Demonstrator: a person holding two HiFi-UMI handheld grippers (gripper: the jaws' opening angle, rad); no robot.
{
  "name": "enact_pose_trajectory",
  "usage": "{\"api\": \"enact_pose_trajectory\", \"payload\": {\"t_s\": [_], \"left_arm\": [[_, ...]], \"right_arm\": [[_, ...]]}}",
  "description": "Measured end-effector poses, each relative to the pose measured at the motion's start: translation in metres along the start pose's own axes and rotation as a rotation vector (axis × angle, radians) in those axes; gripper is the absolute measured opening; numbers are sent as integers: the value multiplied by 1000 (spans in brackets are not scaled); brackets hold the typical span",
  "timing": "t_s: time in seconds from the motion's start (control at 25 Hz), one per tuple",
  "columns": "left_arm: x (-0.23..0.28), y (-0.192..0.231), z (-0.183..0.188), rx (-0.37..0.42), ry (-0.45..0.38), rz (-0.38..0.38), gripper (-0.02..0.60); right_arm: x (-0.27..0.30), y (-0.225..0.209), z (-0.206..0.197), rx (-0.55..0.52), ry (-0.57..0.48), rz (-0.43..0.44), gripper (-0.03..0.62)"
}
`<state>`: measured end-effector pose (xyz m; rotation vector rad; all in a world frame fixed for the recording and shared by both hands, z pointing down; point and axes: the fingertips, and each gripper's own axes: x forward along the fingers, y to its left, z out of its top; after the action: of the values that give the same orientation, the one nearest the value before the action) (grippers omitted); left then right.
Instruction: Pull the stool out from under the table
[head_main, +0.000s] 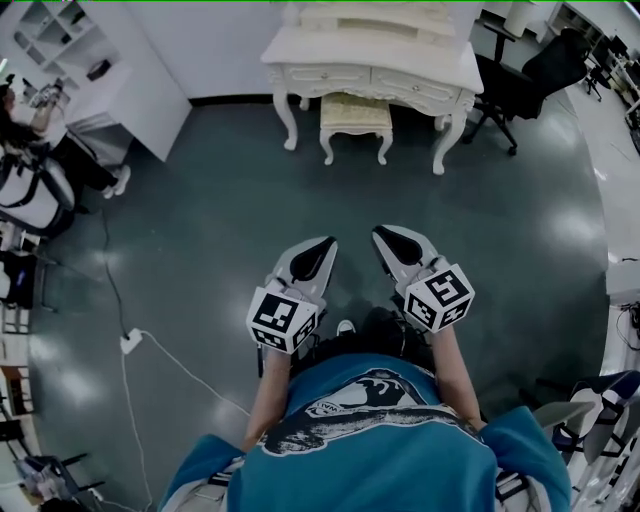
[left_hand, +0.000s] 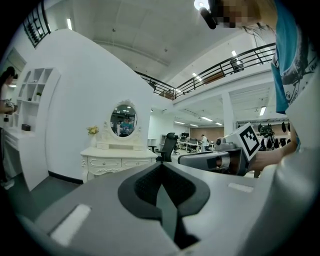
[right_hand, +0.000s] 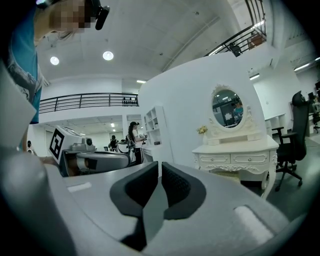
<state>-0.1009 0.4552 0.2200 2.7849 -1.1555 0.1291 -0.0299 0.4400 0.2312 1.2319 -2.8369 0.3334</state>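
Task is judged not begun. The stool (head_main: 356, 118) is seen tucked under the bench (head_main: 300, 45), well apart from both claws. Left claw (head_main: 322, 243) and right claw (head_main: 386, 233) are held together, empty, over bare floor. Approach, grip and pull are all left.

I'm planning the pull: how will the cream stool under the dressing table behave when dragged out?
The stool will probably slide as one stiff piece: it has a rigid carved frame and stands on a glossy floor. Its slim curved legs may catch, so a high pull might tip it.
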Motion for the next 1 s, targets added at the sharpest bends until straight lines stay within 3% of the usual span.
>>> {"api": "enact_pose_trajectory", "payload": {"t_s": [0.48, 0.8, 1.0], "left_arm": [[21, 26, -14, -63, 20, 23, 11], [65, 92, -16, -84, 52, 93, 11], [122, 141, 2, -93, 52, 124, 11]], "right_arm": [[21, -31, -12, 47, 44, -1, 26], [94, -77, -6, 73, 65, 74, 26], [138, -131, 14, 51, 81, 93, 26]]}}
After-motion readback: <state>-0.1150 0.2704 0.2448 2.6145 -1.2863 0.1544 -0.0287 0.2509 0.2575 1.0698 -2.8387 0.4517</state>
